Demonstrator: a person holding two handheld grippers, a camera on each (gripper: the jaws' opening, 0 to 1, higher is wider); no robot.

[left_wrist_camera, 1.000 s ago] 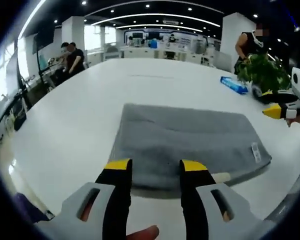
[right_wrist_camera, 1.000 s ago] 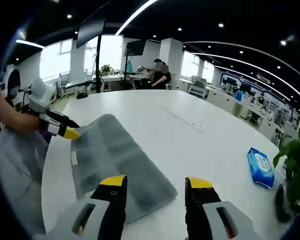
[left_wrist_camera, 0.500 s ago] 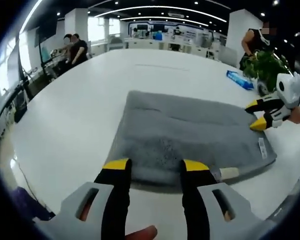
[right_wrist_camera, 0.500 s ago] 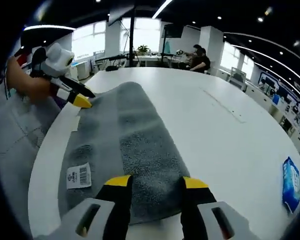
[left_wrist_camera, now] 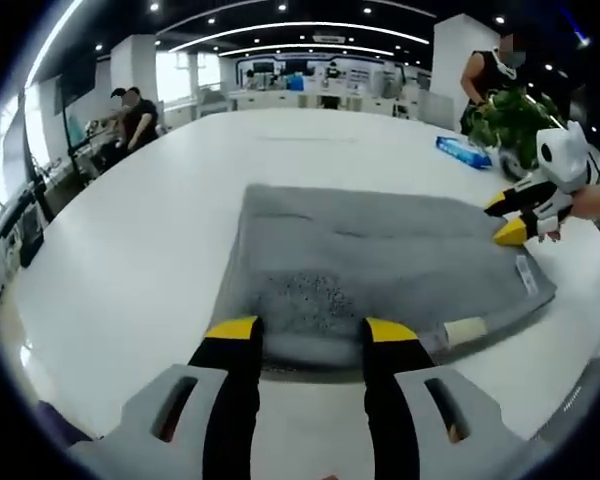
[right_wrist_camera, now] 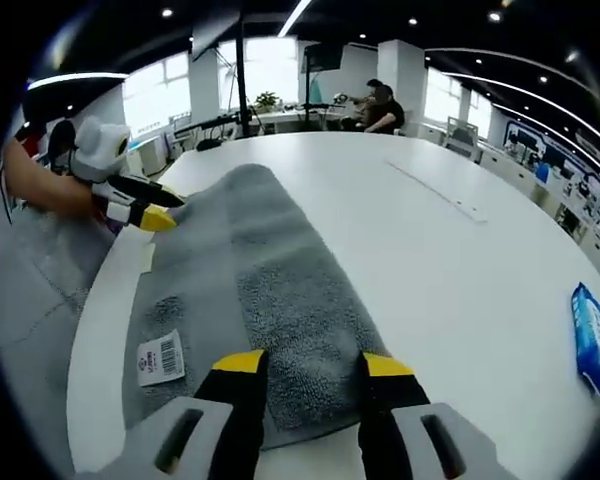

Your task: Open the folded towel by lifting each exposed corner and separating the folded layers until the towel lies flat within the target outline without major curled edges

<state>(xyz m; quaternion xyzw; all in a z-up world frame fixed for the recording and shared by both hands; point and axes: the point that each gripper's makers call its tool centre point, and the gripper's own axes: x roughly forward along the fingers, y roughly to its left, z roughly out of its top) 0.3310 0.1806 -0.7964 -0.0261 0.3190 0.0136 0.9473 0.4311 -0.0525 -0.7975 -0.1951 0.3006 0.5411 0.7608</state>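
Left gripper: your left gripper has its yellow-tipped jaws apart, poised at the near edge of the folded grey terry towel; nothing is pinched yet.
Right gripper: your right gripper stands with its jaws apart too, tips over the towel's short end, just beside the white barcode label.
Towel: it lies folded on the round white table, one long edge close to the table's rim on your side.
Grip advice: at each end, slide one jaw under the top layer alone, then close; grabbing both layers would, I judge, drag the whole towel instead of opening it.
Lift advice: raise both corners together and carry them across, keeping the cloth taut so the edge doesn't curl.
Outline: a pale strip shows at the towel's near edge in the left gripper view; whether it marks the target outline, I cannot tell.
Beyond: a blue wipes packet lies well apart from the towel, and a green leafy plant stands past the table's far side.
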